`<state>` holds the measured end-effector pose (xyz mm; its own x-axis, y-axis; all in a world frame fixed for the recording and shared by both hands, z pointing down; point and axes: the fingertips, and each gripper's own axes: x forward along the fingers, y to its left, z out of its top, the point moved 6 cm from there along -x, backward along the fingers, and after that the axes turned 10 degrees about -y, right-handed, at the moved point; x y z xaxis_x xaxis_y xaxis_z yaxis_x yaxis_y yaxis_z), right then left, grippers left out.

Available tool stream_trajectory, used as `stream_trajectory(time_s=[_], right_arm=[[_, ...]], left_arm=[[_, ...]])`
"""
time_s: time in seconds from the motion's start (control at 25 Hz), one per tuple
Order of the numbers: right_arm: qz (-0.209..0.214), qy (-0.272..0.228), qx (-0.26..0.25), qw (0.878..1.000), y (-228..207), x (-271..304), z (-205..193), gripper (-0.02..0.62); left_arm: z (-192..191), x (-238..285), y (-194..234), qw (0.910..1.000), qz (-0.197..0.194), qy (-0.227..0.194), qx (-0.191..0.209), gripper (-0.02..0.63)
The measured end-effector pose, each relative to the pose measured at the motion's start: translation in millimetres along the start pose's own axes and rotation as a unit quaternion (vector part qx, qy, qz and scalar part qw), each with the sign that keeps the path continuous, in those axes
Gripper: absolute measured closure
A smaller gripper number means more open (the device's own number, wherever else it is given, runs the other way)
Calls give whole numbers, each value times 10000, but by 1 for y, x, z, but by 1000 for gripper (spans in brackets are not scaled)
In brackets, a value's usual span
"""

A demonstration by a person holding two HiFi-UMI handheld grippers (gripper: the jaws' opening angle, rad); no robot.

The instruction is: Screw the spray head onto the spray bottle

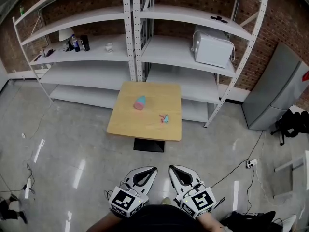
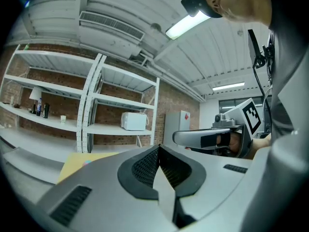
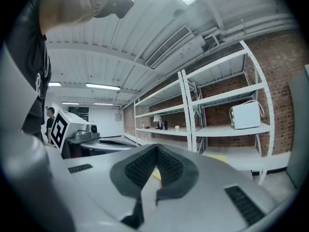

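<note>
We held the left gripper [image 1: 147,169] and right gripper [image 1: 176,169] low and side by side, fingers [image 2: 145,166] of each fully together, gripping nothing. The spray bottle [image 1: 140,102] and the spray head [image 1: 164,118] sat apart on the counter [image 1: 145,127], well ahead of both.

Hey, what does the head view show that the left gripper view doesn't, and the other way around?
Head view only: the small pink and blue spray head on the square wooden table, apart from the pink and blue plastic spray bottle lying on its side, at most a coloured speck in the other view. Left gripper view only: the white ceiling with its lit tube light and vent grille. Both: the table, white metal shelving, the white boxy appliance, and the left gripper and right gripper, each shut on nothing.
</note>
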<state>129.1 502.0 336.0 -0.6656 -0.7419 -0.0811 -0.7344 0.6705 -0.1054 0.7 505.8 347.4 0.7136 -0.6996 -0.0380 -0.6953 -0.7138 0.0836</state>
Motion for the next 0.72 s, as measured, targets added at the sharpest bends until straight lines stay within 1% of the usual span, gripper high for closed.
stream_trajectory(time_s=[0.28,0.44,0.72], right_arm=[[93,-2,79,9999,-14,-3,-4,597],[179,-37,96,9998,-33,-6,-9,597],[361,-41,303,9989,-72,-7,-20,597]], left_arm=[[-6,12,-4,9999,107,102,-11,603],[-11,28,-4,9994,292,174,33,602],[-22,60,-8,9975,591,375,-14,603]])
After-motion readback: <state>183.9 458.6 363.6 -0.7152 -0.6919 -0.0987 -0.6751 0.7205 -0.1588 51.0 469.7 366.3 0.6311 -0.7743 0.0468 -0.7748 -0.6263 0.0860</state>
